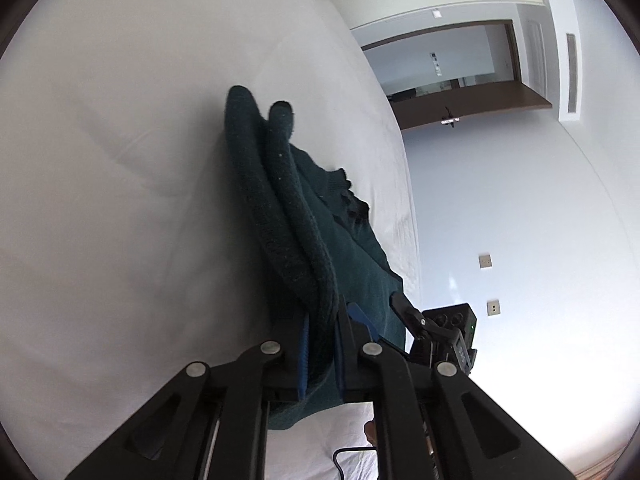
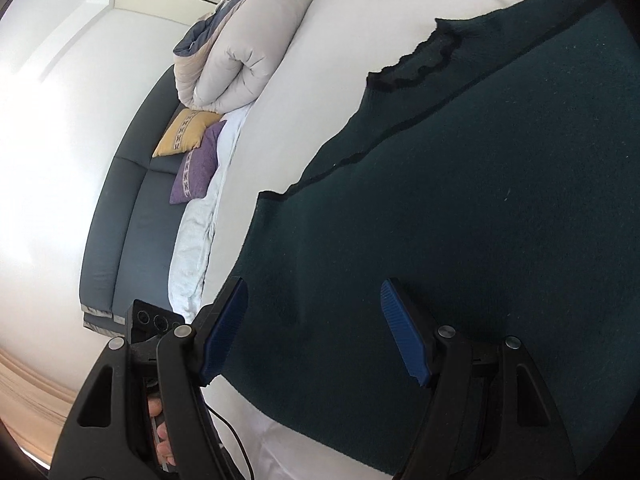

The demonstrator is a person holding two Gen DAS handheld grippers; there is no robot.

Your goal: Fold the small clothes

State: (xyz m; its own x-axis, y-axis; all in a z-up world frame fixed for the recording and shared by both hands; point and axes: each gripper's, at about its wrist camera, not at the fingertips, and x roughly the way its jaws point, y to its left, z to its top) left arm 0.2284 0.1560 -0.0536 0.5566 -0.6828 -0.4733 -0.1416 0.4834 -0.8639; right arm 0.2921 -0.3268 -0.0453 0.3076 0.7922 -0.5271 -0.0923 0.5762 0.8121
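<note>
A sweater [image 2: 460,200] lies spread on the bed [image 2: 320,92]. At the bed's far end sits a rolled duvet [image 2: 240,60], with two cushions [image 2: 192,152] just left of it against the headboard [image 2: 120,220].

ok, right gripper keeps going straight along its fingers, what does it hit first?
Most likely the dark green garment spread flat on the white bed. The right gripper is open just above it; depth is unclear.

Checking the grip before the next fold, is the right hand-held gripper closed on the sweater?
No, the right hand-held gripper is open, its blue pads spread wide apart over the flat sweater.
</note>
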